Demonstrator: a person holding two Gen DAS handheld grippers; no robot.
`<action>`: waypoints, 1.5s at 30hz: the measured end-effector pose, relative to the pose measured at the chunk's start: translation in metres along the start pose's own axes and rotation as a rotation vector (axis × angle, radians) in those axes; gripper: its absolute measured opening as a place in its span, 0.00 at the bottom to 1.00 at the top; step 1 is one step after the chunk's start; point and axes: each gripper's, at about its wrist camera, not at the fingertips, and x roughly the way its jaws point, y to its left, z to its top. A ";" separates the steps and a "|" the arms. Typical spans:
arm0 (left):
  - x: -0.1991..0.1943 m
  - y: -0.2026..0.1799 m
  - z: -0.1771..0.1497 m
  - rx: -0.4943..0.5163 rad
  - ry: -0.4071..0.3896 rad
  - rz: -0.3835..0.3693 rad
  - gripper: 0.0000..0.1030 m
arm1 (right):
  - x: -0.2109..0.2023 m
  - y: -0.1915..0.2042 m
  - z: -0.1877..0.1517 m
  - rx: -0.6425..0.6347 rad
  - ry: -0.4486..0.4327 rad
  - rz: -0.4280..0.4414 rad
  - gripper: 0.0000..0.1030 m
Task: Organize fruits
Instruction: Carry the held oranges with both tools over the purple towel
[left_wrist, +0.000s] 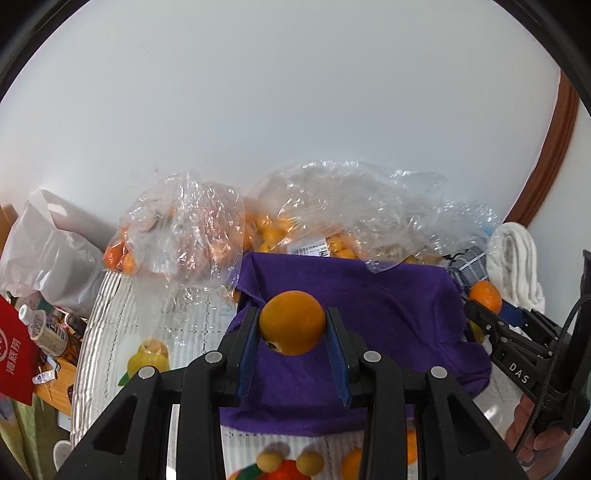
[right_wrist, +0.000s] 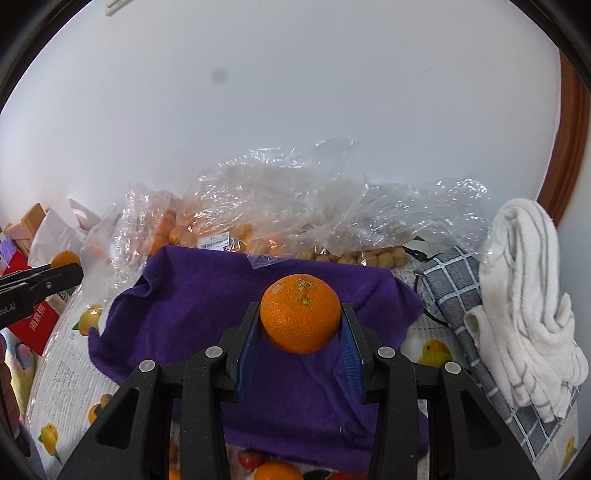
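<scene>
My left gripper (left_wrist: 292, 328) is shut on a smooth orange (left_wrist: 291, 322), held above a purple cloth (left_wrist: 388, 314). My right gripper (right_wrist: 301, 325) is shut on a second, rougher-skinned orange (right_wrist: 301, 313) over the same purple cloth (right_wrist: 192, 306). In the left wrist view the right gripper (left_wrist: 484, 306) shows at the right edge with its orange (left_wrist: 485, 295). In the right wrist view the left gripper (right_wrist: 70, 271) pokes in from the left with its orange (right_wrist: 65, 258). Clear plastic bags of oranges (left_wrist: 177, 229) and smaller fruit (right_wrist: 280, 210) lie behind the cloth.
A fruit-printed table cover (right_wrist: 66, 373) lies under the cloth. A white towel (right_wrist: 528, 295) and a grey checked cloth (right_wrist: 458, 291) sit at the right. A white bag (left_wrist: 48, 251), small bottles (left_wrist: 40, 325) and a red packet (left_wrist: 14, 354) crowd the left. A white wall stands behind.
</scene>
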 end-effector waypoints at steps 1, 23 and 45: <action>0.007 0.001 -0.001 0.004 0.007 0.002 0.32 | 0.005 0.000 -0.001 -0.003 0.004 0.000 0.40; 0.077 -0.004 -0.022 0.046 0.136 0.037 0.32 | 0.055 -0.019 -0.018 0.026 0.092 -0.008 0.40; 0.103 0.002 -0.035 0.048 0.224 0.064 0.32 | 0.081 -0.006 -0.035 -0.022 0.178 -0.006 0.40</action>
